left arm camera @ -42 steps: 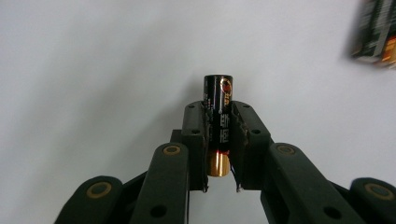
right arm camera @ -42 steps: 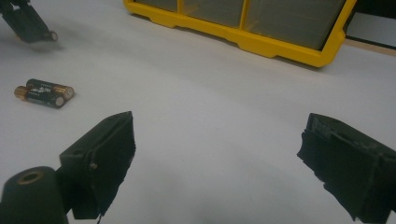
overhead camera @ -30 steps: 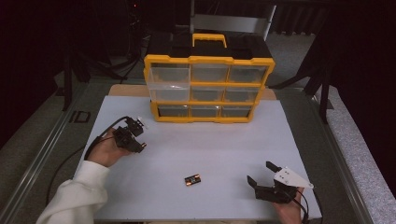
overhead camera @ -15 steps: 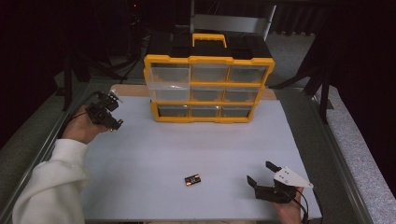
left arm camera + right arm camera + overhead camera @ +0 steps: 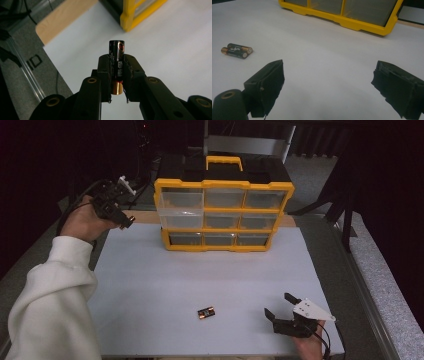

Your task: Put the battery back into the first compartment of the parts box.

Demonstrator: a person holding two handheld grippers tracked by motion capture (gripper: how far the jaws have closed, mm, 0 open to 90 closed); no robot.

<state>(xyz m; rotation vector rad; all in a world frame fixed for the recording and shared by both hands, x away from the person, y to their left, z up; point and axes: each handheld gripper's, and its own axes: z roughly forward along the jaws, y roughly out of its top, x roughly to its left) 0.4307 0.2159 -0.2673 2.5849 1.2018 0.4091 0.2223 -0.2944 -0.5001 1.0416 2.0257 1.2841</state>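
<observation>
Two batteries [image 5: 205,312] lie side by side on the white table [image 5: 150,285], near its front edge, and a third battery [image 5: 117,56] is already off it, clamped between the pads of the left tongs [image 5: 121,209]. In the left gripper view it stands upright in that grip, black top poking out above the pads and the copper end showing below. A second ago those tongs were low over the table's left side; now the hand has lifted and swung back toward the left end of the yellow drawer organizer [image 5: 223,215], level with its upper row. I'd read that as the carry to a drawer, though the drawers all look closed from here, so one will have to be pulled out before the battery can go in. The right tongs [image 5: 281,307] haven't budged: resting at the table's front right corner, spread wide with nothing between them, the pair of batteries lying off to their left.
</observation>
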